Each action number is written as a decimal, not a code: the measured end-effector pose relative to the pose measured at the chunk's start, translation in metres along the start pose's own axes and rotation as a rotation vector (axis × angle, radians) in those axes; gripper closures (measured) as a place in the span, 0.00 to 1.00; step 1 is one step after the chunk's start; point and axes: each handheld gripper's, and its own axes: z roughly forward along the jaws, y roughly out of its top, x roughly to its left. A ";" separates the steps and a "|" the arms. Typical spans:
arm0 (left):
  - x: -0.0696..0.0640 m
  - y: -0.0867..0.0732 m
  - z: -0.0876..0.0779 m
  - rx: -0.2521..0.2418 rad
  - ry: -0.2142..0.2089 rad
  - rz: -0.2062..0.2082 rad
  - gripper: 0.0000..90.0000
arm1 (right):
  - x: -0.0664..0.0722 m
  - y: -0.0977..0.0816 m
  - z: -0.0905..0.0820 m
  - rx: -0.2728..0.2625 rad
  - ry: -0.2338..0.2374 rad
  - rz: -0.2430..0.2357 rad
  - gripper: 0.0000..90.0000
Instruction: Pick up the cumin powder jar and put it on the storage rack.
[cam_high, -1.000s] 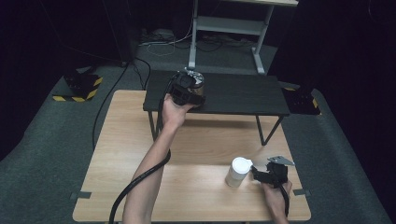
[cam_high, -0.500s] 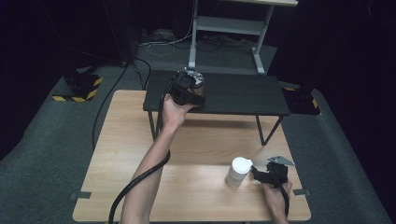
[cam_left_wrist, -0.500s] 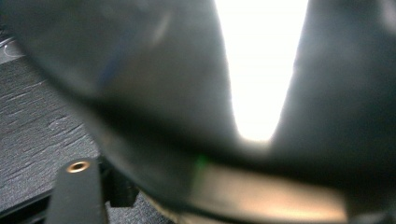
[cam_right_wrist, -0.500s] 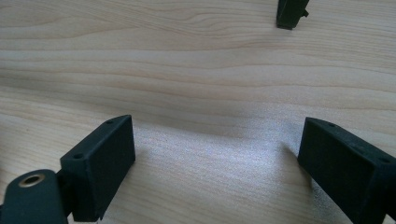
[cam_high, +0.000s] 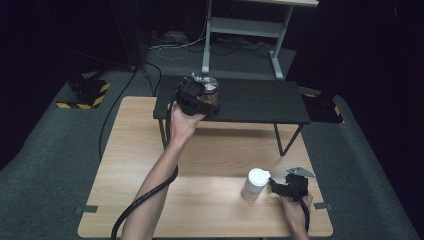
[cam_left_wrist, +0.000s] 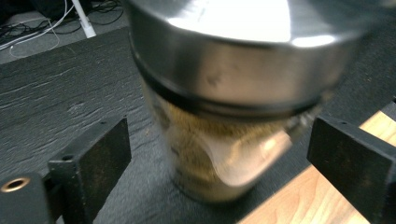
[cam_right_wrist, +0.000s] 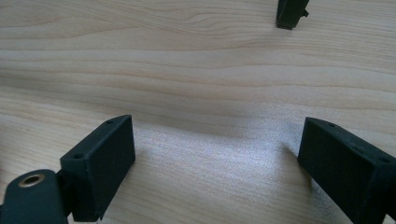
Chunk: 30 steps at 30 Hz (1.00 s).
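Note:
A glass jar (cam_high: 211, 91) with a steel lid (cam_left_wrist: 233, 42) and tan contents stands on the black low bench (cam_high: 250, 101). My left gripper (cam_high: 206, 98) is at the jar; in the left gripper view its jaws have just been opening and stand apart on either side of the jar (cam_left_wrist: 219, 140), pads off the glass. My right gripper (cam_high: 274, 185) rests near the front right of the wooden table (cam_high: 200, 200), beside a white cylindrical container (cam_high: 255, 184). Its jaws are open over bare wood (cam_right_wrist: 215, 140).
The black bench spans the far half of the table on thin legs; one leg foot (cam_right_wrist: 289, 14) is ahead of the right gripper. A cable (cam_high: 145, 200) trails from the left gripper along the forearm. Dark carpet surrounds the table.

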 end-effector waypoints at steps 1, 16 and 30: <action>-0.003 -0.005 0.001 -0.024 0.005 -0.017 0.06 | 0.000 0.000 0.000 0.000 0.000 0.000 0.11; -0.033 -0.064 -0.012 -0.245 -0.007 -0.282 0.00 | 0.000 0.000 0.000 0.000 0.000 0.000 0.11; -0.042 -0.102 -0.021 -0.272 -0.057 -0.288 0.00 | 0.000 0.000 0.000 0.000 0.000 0.000 0.11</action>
